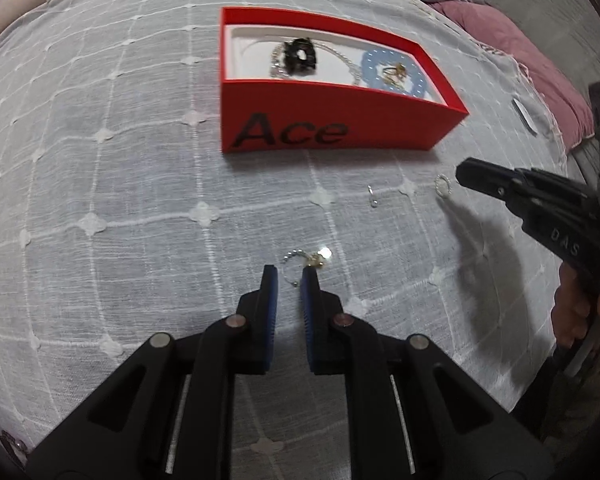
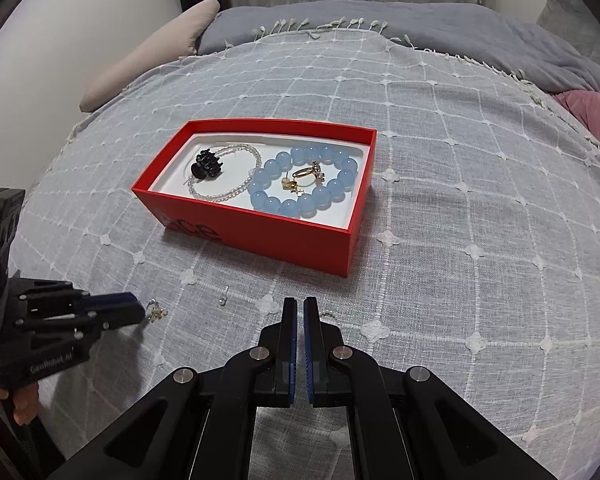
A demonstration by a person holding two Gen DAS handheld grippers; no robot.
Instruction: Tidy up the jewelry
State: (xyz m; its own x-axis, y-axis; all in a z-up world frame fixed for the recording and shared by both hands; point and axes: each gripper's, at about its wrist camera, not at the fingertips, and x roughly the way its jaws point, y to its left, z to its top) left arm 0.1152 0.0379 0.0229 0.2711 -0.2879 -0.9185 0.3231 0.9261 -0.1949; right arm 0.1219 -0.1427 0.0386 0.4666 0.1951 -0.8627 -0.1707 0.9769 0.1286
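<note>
A red box (image 2: 260, 236) with a white lining holds a black claw clip (image 2: 207, 164), a clear bead strand (image 2: 236, 190), a blue bead bracelet (image 2: 304, 200) and gold earrings (image 2: 306, 176). On the cloth in front of it, a small silver hoop with a gold charm (image 1: 305, 258) lies at the tips of my left gripper (image 1: 289, 272). Its jaws stand narrowly open with the hoop's wire between them. My right gripper (image 2: 299, 304) is shut and holds nothing. Its tip (image 1: 462, 172) rests beside a tiny beaded ring (image 1: 442, 186). A small loose earring (image 1: 373, 196) lies between the two grippers.
A grey checked cloth (image 2: 460, 240) with tassels covers the bed. A beige pillow (image 2: 148, 56), a grey quilt (image 2: 420, 20) and a pink blanket (image 2: 592, 112) lie beyond its edges. A small dark flat item (image 1: 524, 116) rests right of the box. A hand (image 1: 572, 312) holds the right gripper.
</note>
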